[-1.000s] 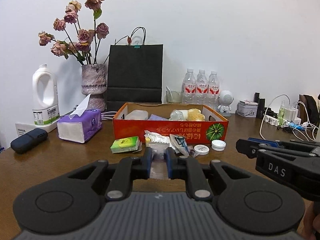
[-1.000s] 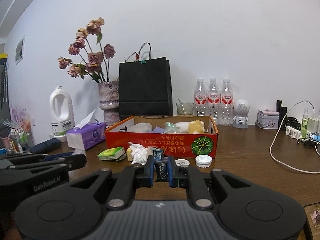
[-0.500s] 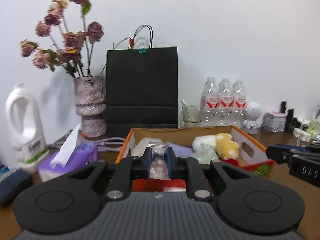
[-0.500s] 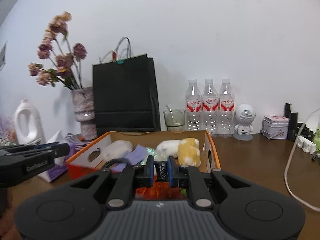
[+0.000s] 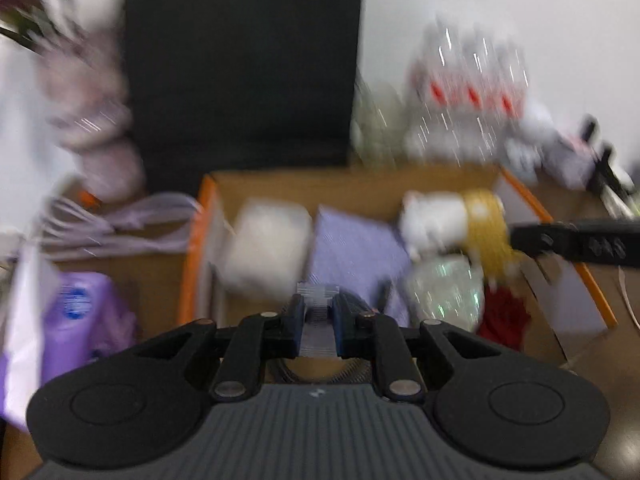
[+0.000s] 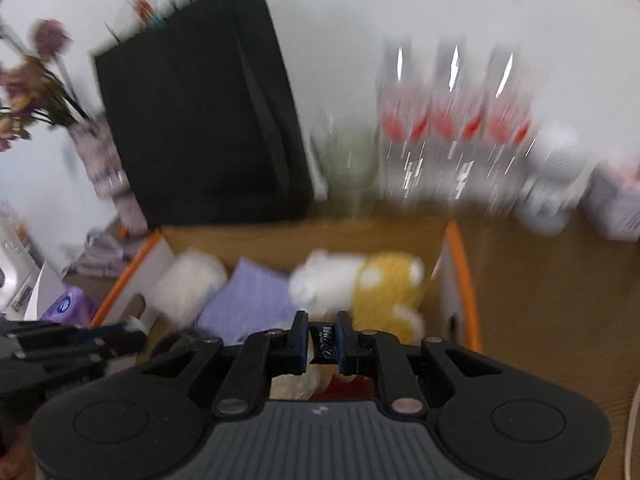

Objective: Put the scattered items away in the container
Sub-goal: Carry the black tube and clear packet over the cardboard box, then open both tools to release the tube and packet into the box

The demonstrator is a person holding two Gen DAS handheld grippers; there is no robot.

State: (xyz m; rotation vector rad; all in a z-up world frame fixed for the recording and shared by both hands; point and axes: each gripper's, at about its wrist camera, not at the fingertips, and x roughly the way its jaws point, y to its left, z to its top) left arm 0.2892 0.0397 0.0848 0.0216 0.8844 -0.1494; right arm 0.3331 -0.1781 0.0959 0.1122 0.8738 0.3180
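Observation:
Both views are motion-blurred. The orange cardboard box [image 5: 560, 236] lies open below both grippers and also shows in the right wrist view [image 6: 464, 280]. It holds a white and yellow plush toy [image 5: 452, 216], a purple pack [image 5: 356, 248], a white pouch [image 5: 268, 248] and a shiny wrapper [image 5: 444, 292]. My left gripper [image 5: 319, 312] is shut on a clear plastic packet [image 5: 319, 304] over the box's near side. My right gripper [image 6: 324, 340] is shut on a small dark wrapper [image 6: 325, 344] over the box, near the plush toy [image 6: 360, 280].
A black paper bag [image 5: 240, 60] stands behind the box. Three water bottles [image 6: 452, 120] and a white figure [image 6: 556, 172] stand at the back right. A flower vase [image 5: 96, 120] and a purple tissue pack [image 5: 80, 320] are at the left. The right gripper's body [image 5: 580, 240] crosses the box's right edge.
Both grippers have moved forward and tilted down over the open box, each still holding its item. The box's inside now fills the middle of both views.

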